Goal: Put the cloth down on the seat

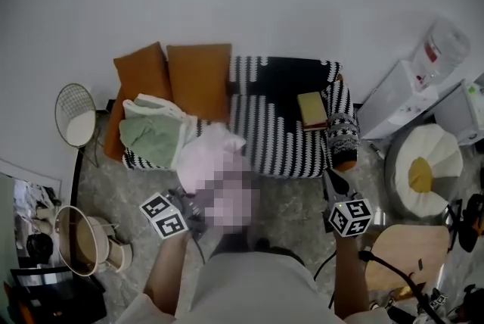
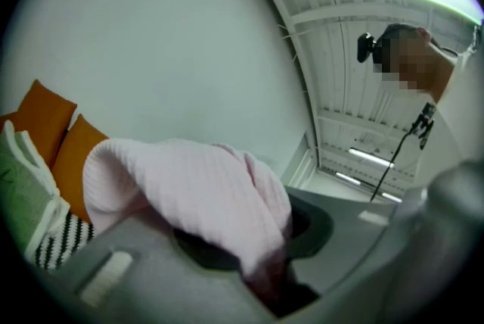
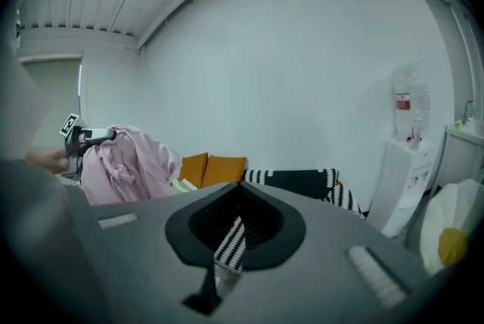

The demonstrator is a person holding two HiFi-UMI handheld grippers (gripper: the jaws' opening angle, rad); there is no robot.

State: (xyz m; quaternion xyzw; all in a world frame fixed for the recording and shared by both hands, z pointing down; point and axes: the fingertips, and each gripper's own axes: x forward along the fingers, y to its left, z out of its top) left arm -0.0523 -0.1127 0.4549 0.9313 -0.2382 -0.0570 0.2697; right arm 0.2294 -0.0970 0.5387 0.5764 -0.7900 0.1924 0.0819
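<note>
The pink cloth (image 1: pixel 215 156) hangs bunched at the striped seat's (image 1: pixel 265 141) front edge, beside folded green towels (image 1: pixel 151 137). Only the left gripper view shows the left gripper (image 1: pixel 185 209) clamped on it, with fabric draped over the jaws. The right gripper view shows the cloth dangling clear of the seat. The right gripper (image 1: pixel 335 182) is closed and empty.

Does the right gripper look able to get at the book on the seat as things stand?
Probably yes: the right gripper is empty, and nothing stands on the seat between it and the book.
</note>
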